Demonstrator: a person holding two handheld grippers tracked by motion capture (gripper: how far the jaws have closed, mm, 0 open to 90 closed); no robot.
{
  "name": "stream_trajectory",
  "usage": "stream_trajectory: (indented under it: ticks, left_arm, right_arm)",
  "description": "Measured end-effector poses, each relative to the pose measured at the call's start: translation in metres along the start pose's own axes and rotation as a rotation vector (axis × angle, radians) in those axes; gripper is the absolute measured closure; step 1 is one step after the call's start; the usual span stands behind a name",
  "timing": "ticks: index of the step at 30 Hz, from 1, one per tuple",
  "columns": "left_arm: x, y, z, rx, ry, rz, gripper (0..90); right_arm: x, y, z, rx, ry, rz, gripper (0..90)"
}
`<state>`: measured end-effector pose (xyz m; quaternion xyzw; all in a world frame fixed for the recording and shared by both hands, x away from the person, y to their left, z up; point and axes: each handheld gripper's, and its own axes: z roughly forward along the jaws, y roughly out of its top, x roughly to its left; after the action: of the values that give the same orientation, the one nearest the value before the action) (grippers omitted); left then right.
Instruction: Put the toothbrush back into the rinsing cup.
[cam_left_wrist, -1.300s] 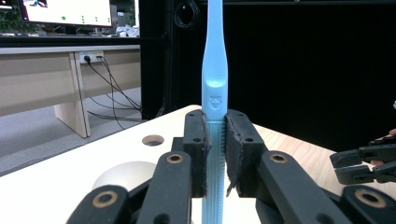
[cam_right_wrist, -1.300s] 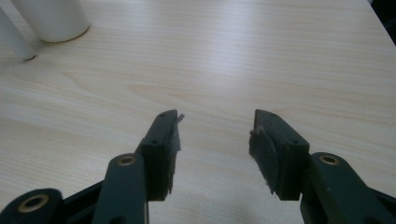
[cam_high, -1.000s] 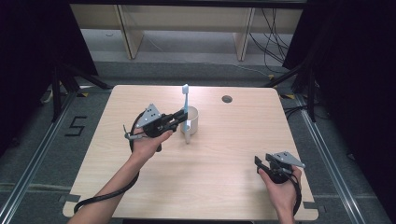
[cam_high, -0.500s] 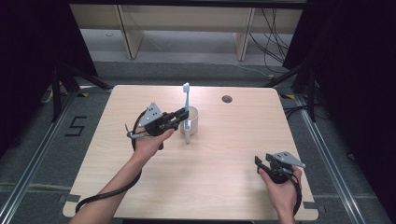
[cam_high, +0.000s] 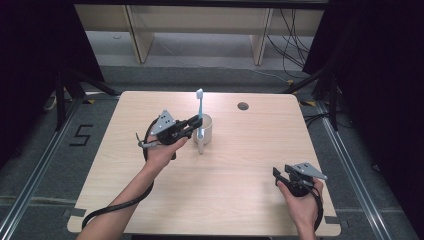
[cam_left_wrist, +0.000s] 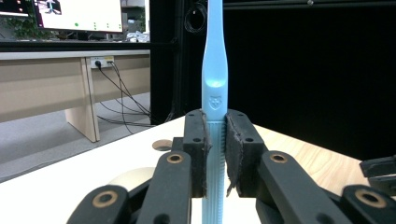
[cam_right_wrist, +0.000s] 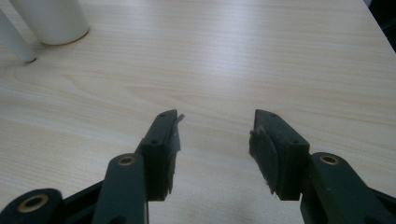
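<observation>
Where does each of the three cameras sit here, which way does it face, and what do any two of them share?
High view: above the person's side, looking forward and down on the table; both forearms and hands enter from below.
Left gripper view: rides the left gripper, looking along jaws clamped on an upright blue toothbrush, toward desks and a dark backdrop.
Right gripper view: rides the right gripper, looking down across bare tabletop between open jaws.
Shared: the white cup shows in the high view and the right gripper view.

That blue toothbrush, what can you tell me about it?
The toothbrush is pale blue, plastic by its look, with a small crest on a ribbed handle. It stands upright, head up, clamped at the handle between the pads of the left tongs, above a white cup on the wooden table.
</observation>
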<state>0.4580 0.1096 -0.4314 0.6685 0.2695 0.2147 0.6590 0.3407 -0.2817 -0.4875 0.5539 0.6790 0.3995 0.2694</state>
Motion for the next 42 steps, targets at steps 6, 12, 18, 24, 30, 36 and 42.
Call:
stream_trajectory:
  ticks: [6, 12, 18, 24, 30, 36, 42]
  left_arm:
    - [0.0, -0.005, 0.002, 0.0, 0.007, 0.021, 78.6]
    - [0.001, -0.008, 0.004, 0.001, 0.014, 0.029, 78.6]
    - [0.001, -0.01, 0.005, 0.004, 0.019, 0.04, 78.6]
    - [-0.001, -0.013, 0.006, 0.003, 0.02, 0.046, 78.6]
    - [0.0, -0.016, 0.007, -0.001, 0.024, 0.029, 78.6]
    - [-0.001, -0.018, 0.007, -0.002, 0.028, 0.035, 78.6]
    - [-0.002, -0.021, 0.008, 0.0, 0.031, 0.042, 78.6]
  right_arm:
    - [0.001, 0.0, -0.001, 0.032, -0.015, 0.009, 51.6]
    - [-0.002, 0.001, -0.001, 0.023, -0.013, -0.029, 51.4]
    - [0.0, 0.0, 0.002, 0.008, 0.02, -0.004, 51.4]
    - [-0.002, 0.001, -0.001, 0.021, -0.009, -0.031, 51.4]
    - [-0.002, 0.001, -0.001, 0.025, -0.013, -0.03, 51.4]
    - [0.001, -0.001, 0.001, 0.01, -0.005, 0.01, 51.4]
    - [-0.002, 0.001, -0.001, 0.021, -0.011, -0.034, 51.4]
